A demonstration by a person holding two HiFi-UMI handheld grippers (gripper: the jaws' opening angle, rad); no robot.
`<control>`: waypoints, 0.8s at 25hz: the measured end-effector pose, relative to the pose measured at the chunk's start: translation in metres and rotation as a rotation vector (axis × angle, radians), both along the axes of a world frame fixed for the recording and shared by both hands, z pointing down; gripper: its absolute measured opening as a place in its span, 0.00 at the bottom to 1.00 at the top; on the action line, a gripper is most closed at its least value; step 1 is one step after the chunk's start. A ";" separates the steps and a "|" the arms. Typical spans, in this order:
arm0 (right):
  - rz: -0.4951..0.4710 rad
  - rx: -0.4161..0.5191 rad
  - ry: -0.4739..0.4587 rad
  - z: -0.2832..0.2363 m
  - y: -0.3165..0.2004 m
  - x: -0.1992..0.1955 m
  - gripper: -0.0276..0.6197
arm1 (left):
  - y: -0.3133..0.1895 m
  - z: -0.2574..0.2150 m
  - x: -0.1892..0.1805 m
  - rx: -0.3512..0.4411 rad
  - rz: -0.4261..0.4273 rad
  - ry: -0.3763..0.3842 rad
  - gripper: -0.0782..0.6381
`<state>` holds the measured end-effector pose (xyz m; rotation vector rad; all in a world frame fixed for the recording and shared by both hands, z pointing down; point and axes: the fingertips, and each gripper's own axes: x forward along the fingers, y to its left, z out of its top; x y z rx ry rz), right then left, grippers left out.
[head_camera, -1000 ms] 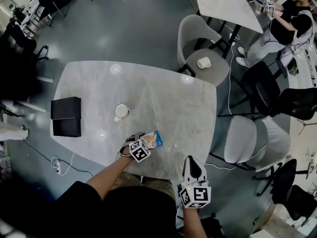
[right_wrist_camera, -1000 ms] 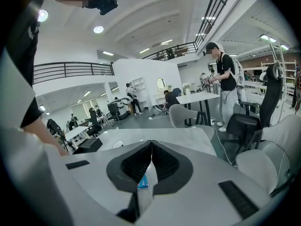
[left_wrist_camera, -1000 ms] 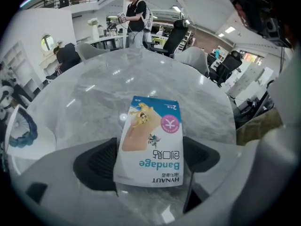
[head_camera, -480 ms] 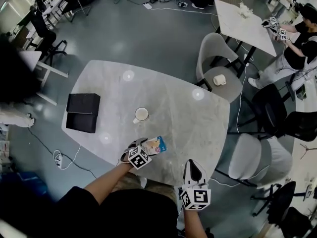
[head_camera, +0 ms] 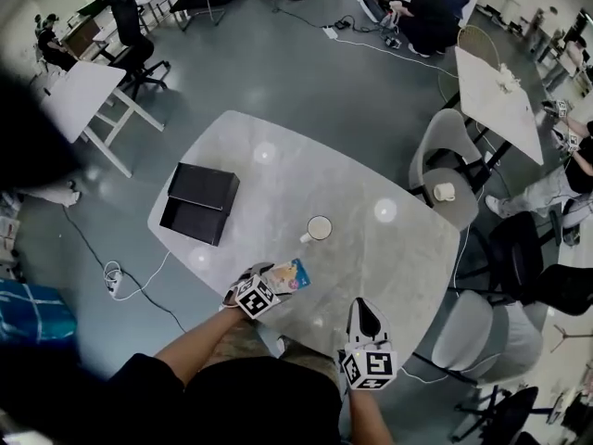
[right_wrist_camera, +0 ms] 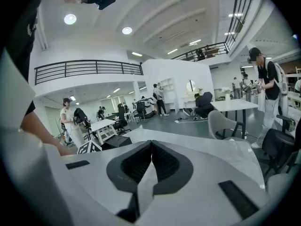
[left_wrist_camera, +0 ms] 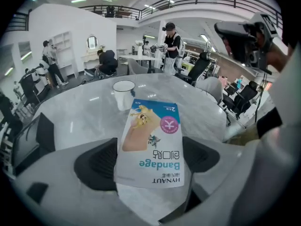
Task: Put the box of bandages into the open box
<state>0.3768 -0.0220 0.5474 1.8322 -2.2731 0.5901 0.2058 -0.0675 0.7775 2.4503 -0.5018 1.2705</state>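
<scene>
My left gripper (head_camera: 269,286) (left_wrist_camera: 150,157) is shut on the box of bandages (head_camera: 288,275) (left_wrist_camera: 153,142), a flat white and blue carton printed "Bandage", held a little above the near edge of the marble table (head_camera: 371,248). The open black box (head_camera: 199,203) sits at the table's far left, its lid raised; its edge shows in the left gripper view (left_wrist_camera: 40,135). My right gripper (head_camera: 364,321) (right_wrist_camera: 151,147) hangs over the table's near edge, shut with nothing between its pads.
A white mug (head_camera: 318,228) (left_wrist_camera: 123,93) stands mid-table between the bandage box and the far side. Grey chairs (head_camera: 449,179) crowd the table's right side. Other people work at tables further off. Cables lie on the floor left of the table.
The head view has swung, so the table and black box shift right in frame. Both grippers keep their places near the front edge, the left still holding the bandage box.
</scene>
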 end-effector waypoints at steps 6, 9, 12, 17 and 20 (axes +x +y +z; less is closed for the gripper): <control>-0.070 0.029 0.051 -0.025 -0.011 -0.098 0.06 | -0.017 -0.019 -0.086 0.029 -0.043 0.038 0.73; -0.069 0.068 0.059 -0.036 -0.011 -0.147 0.06 | -0.022 -0.029 -0.130 0.037 -0.052 0.062 0.73; -0.075 0.083 0.056 -0.041 -0.013 -0.200 0.06 | -0.028 -0.040 -0.176 0.045 -0.063 0.084 0.73; -0.105 0.088 0.090 -0.043 -0.022 -0.274 0.06 | -0.044 -0.049 -0.243 0.075 -0.074 0.106 0.73; -0.087 0.100 0.103 -0.047 -0.030 -0.306 0.06 | -0.059 -0.057 -0.281 0.090 -0.089 0.123 0.73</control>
